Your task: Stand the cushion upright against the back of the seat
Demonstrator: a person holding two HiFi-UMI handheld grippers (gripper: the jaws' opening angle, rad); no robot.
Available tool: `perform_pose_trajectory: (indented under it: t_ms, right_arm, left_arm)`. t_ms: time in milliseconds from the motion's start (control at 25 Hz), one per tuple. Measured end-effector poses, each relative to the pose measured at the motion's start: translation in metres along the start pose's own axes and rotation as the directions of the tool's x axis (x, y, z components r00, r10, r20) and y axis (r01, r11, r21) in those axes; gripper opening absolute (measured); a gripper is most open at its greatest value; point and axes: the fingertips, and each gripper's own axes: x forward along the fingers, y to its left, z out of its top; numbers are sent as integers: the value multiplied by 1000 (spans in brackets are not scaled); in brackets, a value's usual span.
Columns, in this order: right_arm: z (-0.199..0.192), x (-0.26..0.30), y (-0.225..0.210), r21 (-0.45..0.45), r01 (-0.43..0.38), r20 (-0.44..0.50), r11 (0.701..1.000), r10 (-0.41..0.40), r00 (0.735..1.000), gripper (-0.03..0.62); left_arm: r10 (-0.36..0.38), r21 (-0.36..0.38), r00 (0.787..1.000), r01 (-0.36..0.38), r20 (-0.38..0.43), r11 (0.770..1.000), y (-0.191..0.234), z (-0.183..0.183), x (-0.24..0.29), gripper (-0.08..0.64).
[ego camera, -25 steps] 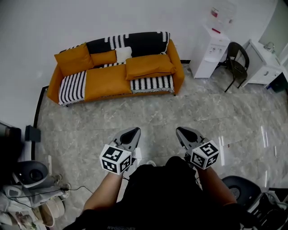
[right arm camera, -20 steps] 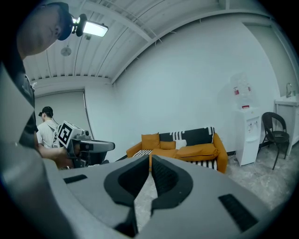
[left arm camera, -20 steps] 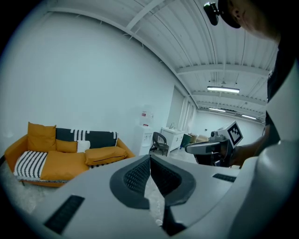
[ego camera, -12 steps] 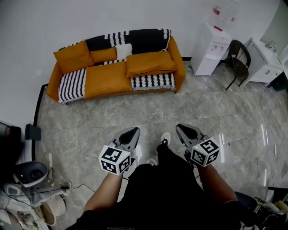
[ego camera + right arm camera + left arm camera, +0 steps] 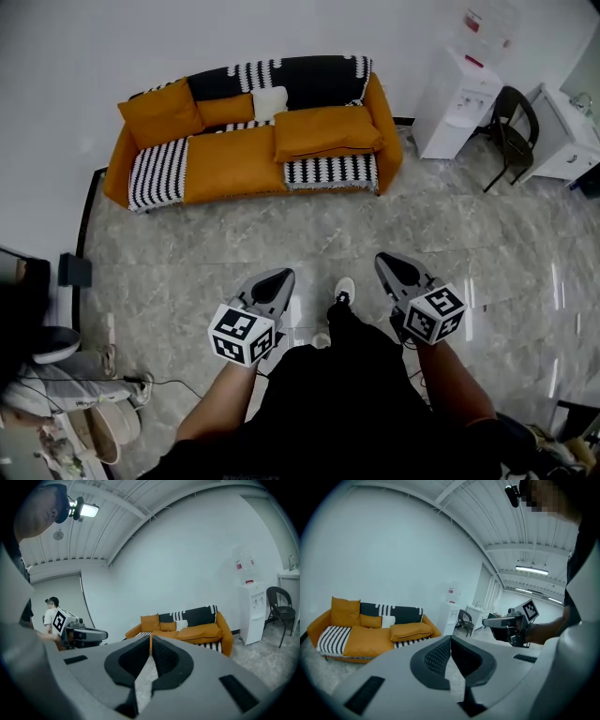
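Plainly, the step in hand is the approach. In the head view the person stands on the grey floor (image 5: 281,234), well apart from the orange sofa (image 5: 230,169). The left claw (image 5: 278,275) and the right claw (image 5: 386,261) are held out in front and aimed toward it. The cushion (image 5: 326,131) lies flat on the right end of the seat, below the back of the seat (image 5: 309,75) and not leaning on it.

In the left gripper view that claw's jaws are pressed together with nothing between them. The sofa sits far off beyond the tips, and the flat cushion is on its nearer end.

In the right gripper view the jaws also meet, empty, with the cushion beyond them.

The next move likely calls for closing the distance to the sofa. The jaws then need spreading to take the cushion by an edge and tip it up.
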Motion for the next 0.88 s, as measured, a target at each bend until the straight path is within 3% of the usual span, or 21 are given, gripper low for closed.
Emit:
perform_pose_trajectory:
  t_ms: [440, 880]
  right_arm:
    - [37, 60, -55, -20, -27, -4, 999, 27, 1000, 40]
    - [92, 123, -130, -14, -65, 16, 998, 65, 998, 40]
  left_arm:
    - [2, 11, 1000, -2, -5, 1000, 43, 42, 64, 15]
    - [56, 22, 998, -56, 14, 998, 93, 105, 141, 15]
